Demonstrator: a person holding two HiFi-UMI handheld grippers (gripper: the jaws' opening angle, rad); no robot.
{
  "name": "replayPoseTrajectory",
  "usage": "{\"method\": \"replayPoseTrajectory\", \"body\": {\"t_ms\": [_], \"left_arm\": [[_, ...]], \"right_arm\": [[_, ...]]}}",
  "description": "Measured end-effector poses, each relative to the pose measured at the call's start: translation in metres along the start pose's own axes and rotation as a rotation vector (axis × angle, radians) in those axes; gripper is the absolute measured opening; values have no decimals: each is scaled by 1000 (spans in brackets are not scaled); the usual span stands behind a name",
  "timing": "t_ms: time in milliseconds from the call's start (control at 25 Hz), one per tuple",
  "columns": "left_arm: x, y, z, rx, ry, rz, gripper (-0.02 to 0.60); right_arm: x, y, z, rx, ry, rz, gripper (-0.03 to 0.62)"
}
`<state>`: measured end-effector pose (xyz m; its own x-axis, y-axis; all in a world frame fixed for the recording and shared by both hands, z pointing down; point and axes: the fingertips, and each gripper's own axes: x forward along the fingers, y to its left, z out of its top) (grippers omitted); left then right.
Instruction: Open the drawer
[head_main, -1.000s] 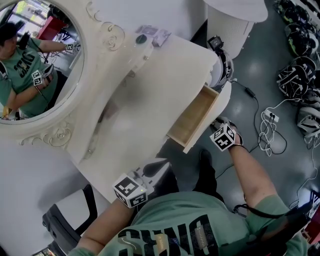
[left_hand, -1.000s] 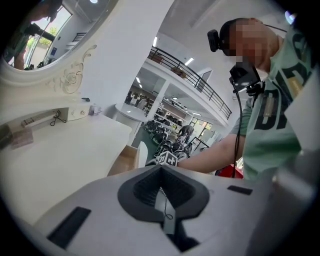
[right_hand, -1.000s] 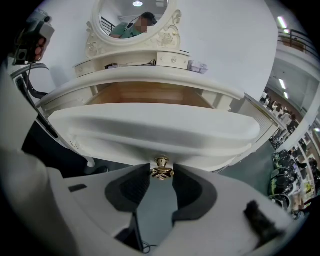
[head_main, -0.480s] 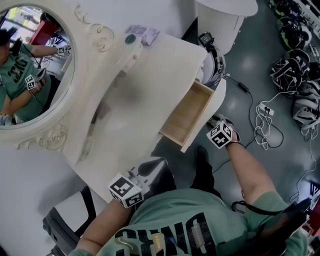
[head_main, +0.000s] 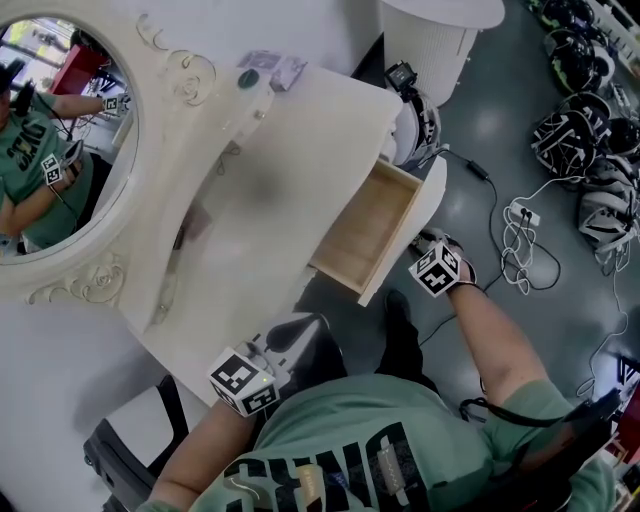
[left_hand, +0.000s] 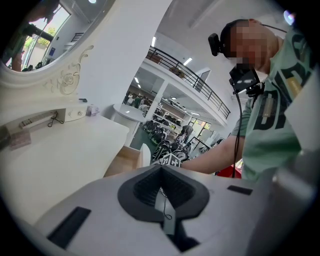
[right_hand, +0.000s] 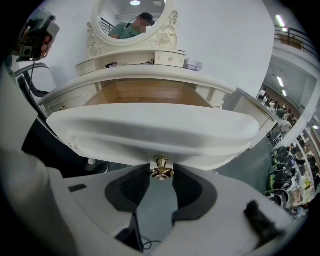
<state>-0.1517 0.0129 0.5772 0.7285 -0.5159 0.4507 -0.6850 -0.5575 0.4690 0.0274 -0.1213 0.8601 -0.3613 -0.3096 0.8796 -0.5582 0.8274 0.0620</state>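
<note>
White vanity (head_main: 290, 170), drawer (head_main: 365, 230) pulled out, right tongs (right_hand: 161, 175) clamping its brass knob (right_hand: 161, 167), left tongs (left_hand: 161, 172) closed, shirt (head_main: 350, 440) print unreadable.

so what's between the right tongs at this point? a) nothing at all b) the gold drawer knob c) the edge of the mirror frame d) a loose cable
B: the right gripper view shows the gold knob on the white drawer front pinched between the pads of the right tongs.
</note>
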Motion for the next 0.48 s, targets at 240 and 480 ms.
{"method": "replayPoseTrajectory", "body": {"t_ms": [240,480], "left_arm": [[1,1,2,-5,5,-2,9],[4,1,8,4,4,-12,9]], "right_arm": [[-3,0,-6,3,5,2,146],[-7,-1,-12,8,6,4,146]]}}
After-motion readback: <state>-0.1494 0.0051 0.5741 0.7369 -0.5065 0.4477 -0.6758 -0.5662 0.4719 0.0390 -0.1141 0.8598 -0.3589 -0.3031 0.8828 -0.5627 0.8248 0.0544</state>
